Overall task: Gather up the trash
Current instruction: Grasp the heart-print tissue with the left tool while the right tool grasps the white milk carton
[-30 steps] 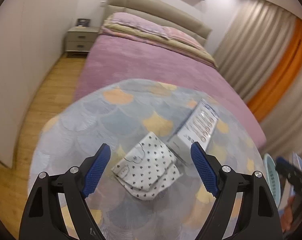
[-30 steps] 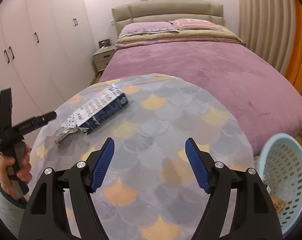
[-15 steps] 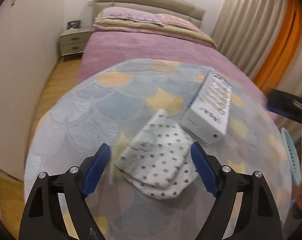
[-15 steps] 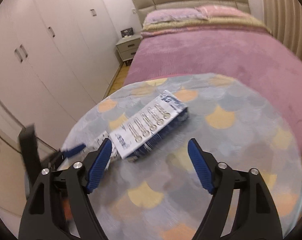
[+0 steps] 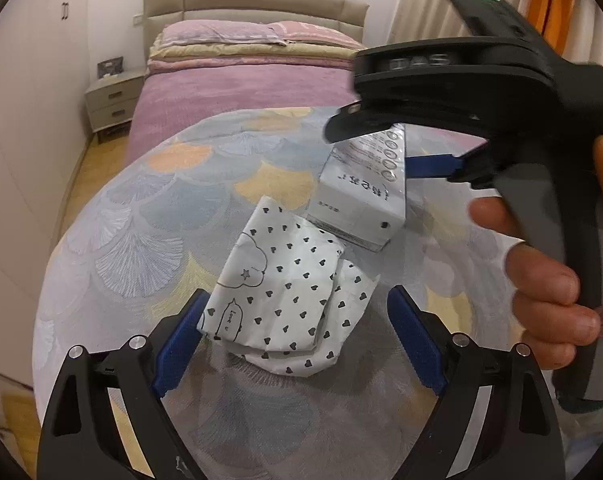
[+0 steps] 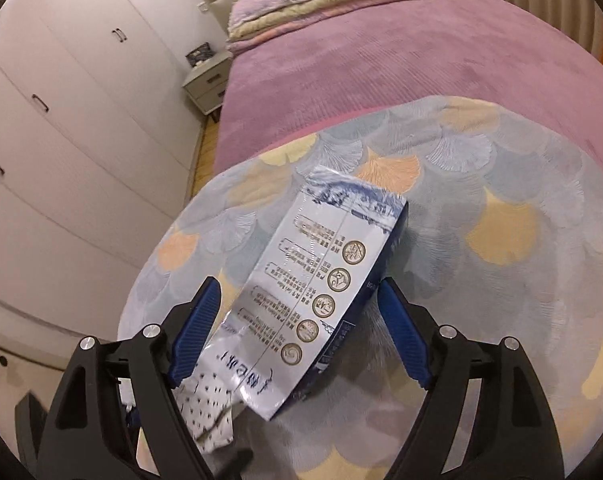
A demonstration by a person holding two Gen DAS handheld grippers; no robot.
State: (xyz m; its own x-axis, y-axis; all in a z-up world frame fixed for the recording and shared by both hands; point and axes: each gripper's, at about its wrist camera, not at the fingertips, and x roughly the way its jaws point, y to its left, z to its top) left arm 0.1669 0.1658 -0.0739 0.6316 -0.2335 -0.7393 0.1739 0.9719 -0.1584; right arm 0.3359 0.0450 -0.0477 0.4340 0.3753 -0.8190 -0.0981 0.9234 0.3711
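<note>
A crumpled white wrapper with black hearts [image 5: 285, 296] lies on the round table with the fan-patterned cloth [image 5: 149, 216]. My left gripper [image 5: 297, 340] is open, its blue pads on either side of the wrapper's near end. A white and blue carton [image 6: 321, 284] lies next to the wrapper and also shows in the left wrist view [image 5: 361, 196]. My right gripper [image 6: 301, 332] is open with its jaws on either side of the carton's near half. The wrapper [image 6: 209, 412] shows below the carton in the right wrist view.
A bed with a purple cover [image 6: 401, 64] stands right behind the table. A grey nightstand [image 5: 109, 100] is at its left, white wardrobes [image 6: 61, 120] along the left wall, curtains [image 5: 421, 0] at the right. The hand holding the right gripper [image 5: 541, 288] is close on my right.
Both grippers moved forward and down. The left now straddles the wrapper, the right now straddles the carton. The right gripper's body has come into the left wrist view.
</note>
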